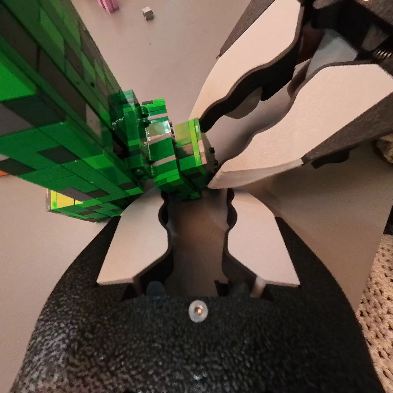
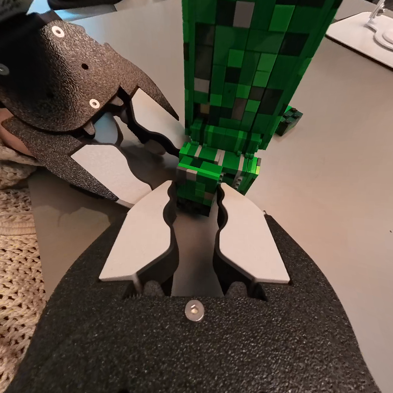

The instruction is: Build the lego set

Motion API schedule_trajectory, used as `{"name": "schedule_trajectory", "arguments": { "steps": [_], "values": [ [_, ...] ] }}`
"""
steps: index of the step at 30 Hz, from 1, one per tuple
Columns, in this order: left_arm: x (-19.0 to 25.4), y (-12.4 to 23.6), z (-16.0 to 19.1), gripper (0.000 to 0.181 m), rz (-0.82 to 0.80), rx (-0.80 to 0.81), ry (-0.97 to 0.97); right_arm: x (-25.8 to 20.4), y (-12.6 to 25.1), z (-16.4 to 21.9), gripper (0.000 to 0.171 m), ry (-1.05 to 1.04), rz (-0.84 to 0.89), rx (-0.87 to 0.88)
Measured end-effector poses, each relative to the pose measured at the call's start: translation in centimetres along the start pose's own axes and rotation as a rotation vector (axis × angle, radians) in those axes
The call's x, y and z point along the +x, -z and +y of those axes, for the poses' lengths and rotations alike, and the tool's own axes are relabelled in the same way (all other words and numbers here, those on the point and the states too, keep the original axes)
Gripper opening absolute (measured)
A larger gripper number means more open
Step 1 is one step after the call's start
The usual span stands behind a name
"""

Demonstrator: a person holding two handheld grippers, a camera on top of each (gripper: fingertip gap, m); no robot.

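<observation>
The green brick figure (image 2: 240, 70) lies on the grey table (image 2: 319, 191), its tall pixel-patterned body filling the upper centre of the right wrist view and the left side of the left wrist view. At its lower end sits a block-shaped green leg (image 2: 197, 187). The right gripper (image 2: 196, 198) has its fingers narrowed onto this leg, pads on either side, apparently pressing it toward the hip studs. The left gripper (image 1: 196, 191) points at the same joint; its fingers stand moderately apart, the tips flanking the lowest bricks of the leg cluster, but whether they actually clamp anything I cannot tell. It likely steadies the body against the push.

Room is tight: the two grippers crowd the joint, one nearly over the other. A second leg piece (image 2: 289, 121) lies loose right of the body, near it. A small grey cube (image 1: 148, 13) and a pink piece (image 1: 108, 5) sit well apart at the upper edge.
</observation>
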State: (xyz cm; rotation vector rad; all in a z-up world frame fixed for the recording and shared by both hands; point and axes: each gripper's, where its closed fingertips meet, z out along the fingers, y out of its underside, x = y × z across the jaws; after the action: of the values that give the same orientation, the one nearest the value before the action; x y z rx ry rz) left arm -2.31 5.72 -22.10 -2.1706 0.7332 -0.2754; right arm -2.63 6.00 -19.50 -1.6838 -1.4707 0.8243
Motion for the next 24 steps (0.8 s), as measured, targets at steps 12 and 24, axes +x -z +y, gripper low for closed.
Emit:
{"name": "schedule_trajectory", "arguments": {
  "steps": [12,24],
  "values": [
    [-0.24,-0.16,-0.20,0.048,-0.021,0.002,-0.003,-0.25,-0.21,-0.13,0.035,0.005,-0.006,0.003],
    [-0.42,-0.19,-0.17,0.043,-0.019,0.000,0.000,-0.17,-0.16,-0.27,0.035,0.008,0.009,0.014]
  ]
}}
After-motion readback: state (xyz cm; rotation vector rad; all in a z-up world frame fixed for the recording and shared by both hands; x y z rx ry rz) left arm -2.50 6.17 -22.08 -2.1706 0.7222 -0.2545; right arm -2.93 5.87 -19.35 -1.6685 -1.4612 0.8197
